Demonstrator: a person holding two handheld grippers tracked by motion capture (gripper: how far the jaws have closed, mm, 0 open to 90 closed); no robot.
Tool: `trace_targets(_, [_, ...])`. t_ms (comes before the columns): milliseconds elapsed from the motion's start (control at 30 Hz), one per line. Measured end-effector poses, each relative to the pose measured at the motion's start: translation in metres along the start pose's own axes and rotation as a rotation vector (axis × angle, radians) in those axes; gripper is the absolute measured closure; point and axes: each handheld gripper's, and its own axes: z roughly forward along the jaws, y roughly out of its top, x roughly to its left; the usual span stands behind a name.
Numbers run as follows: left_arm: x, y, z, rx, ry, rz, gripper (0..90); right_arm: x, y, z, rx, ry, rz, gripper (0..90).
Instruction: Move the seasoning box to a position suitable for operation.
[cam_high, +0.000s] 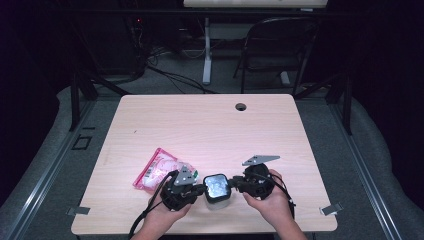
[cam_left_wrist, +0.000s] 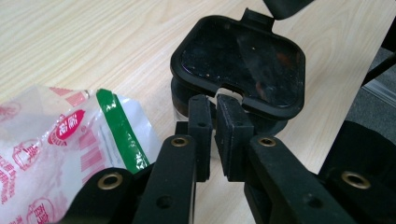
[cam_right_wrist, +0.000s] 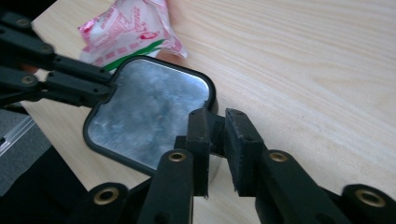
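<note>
A small clear container with a black rounded-square lid (cam_high: 217, 187) stands near the table's front edge. My left gripper (cam_high: 201, 188) meets it from the left and my right gripper (cam_high: 233, 184) from the right. In the left gripper view the left gripper (cam_left_wrist: 215, 100) is shut on a tab at the near rim of the lid (cam_left_wrist: 238, 56). In the right gripper view the right gripper (cam_right_wrist: 215, 116) is shut on a tab at the opposite rim of the lid (cam_right_wrist: 149, 112), whose top reflects light. A pink and white plastic bag (cam_high: 157, 170) lies flat just left of the container.
The bag (cam_left_wrist: 56, 140) touches the left gripper's side. The wooden table (cam_high: 210, 125) has a cable hole (cam_high: 241, 106) near its far edge. A folding chair (cam_high: 277, 45) and a desk leg (cam_high: 206, 50) stand beyond the table.
</note>
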Motion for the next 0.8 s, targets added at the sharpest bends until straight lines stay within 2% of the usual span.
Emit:
trace_targets(67, [0.0,0.002,0.0,-0.001,-0.003,-0.003,82.5,0.007,0.001,-0.006,0.013,0.014,-0.044,72.2])
trace_targets(167, [0.0,0.004,-0.001,-0.001,-0.002,-0.004,81.2,0.011,0.0,-0.008,0.022,0.021,-0.065,68.0])
trace_targets(200, [0.0,0.005,-0.003,0.001,-0.003,-0.002,80.3,0.017,-0.002,-0.008,0.037,0.031,-0.085,60.7])
trace_targets(233, [0.0,0.005,-0.003,0.001,-0.003,-0.002,79.4,0.017,-0.002,-0.008,0.037,0.031,-0.085,60.7])
trace_targets(267, [0.0,0.007,-0.003,-0.003,0.001,0.002,78.1,0.023,-0.005,-0.008,0.032,0.028,-0.124,56.0])
trace_targets(300, [0.0,0.007,-0.003,-0.003,0.001,0.002,77.3,0.023,-0.005,-0.008,0.032,0.028,-0.124,56.0])
trace_targets(333, [-0.001,0.01,-0.003,-0.004,0.006,0.005,76.5,0.028,-0.008,-0.009,0.035,0.028,-0.147,52.0])
trace_targets(433, [-0.001,0.012,-0.004,-0.003,0.003,0.002,75.1,0.031,-0.01,-0.009,0.033,0.032,-0.166,49.7])
trace_targets(600, [-0.001,0.018,-0.005,-0.005,0.011,0.003,71.9,0.041,-0.012,-0.009,0.041,0.02,-0.23,46.3])
trace_targets(700, [-0.001,0.019,-0.005,-0.005,0.013,0.003,70.9,0.044,-0.012,-0.007,0.038,0.017,-0.245,46.1])
trace_targets(800, [-0.001,0.022,-0.006,-0.011,0.013,0.003,69.1,0.047,-0.012,-0.002,0.036,-0.022,-0.265,45.8])
